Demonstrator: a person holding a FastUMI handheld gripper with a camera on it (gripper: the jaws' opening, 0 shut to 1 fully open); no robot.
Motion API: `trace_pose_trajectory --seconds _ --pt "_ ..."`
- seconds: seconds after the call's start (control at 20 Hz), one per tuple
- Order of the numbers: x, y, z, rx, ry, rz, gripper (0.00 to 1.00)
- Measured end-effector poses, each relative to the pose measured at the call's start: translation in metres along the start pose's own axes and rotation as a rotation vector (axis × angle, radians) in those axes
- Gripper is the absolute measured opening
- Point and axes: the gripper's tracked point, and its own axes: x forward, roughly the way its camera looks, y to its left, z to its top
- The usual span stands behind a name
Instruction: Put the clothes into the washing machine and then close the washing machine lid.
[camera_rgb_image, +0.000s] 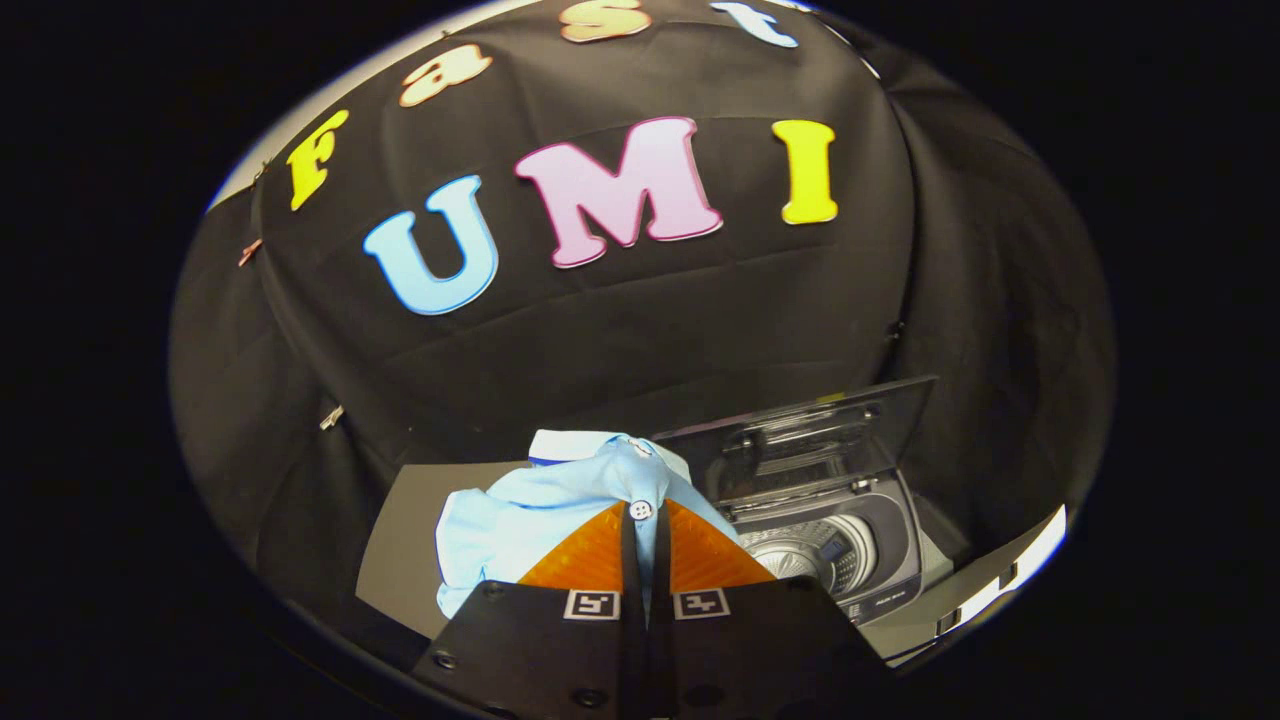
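Note:
A light blue shirt (530, 510) with a white collar and a white button hangs bunched at my fingertips, lifted above the grey tabletop (400, 540). My gripper (641, 512) is shut on the shirt, its fingers pressed together on the fabric just below the button. To the right, beyond the fingers, stands a small top-loading washing machine (850, 560). Its clear lid (810, 440) is raised and leans back. The round drum (810, 555) below it is open and looks empty.
The black cloth wall rises close behind the table and the washer. The table's pale edge (1000, 590) curves past the washer on the right.

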Motion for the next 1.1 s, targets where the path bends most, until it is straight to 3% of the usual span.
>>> trace_pose_trajectory --seconds 0.35,0.65,1.1 --pt "0.009 -0.074 0.008 0.035 0.012 -0.003 0.05" --pt "0.026 -0.105 0.004 0.028 0.043 0.009 0.05" --pt "0.078 -0.157 -0.072 -0.073 0.166 -0.036 0.05"
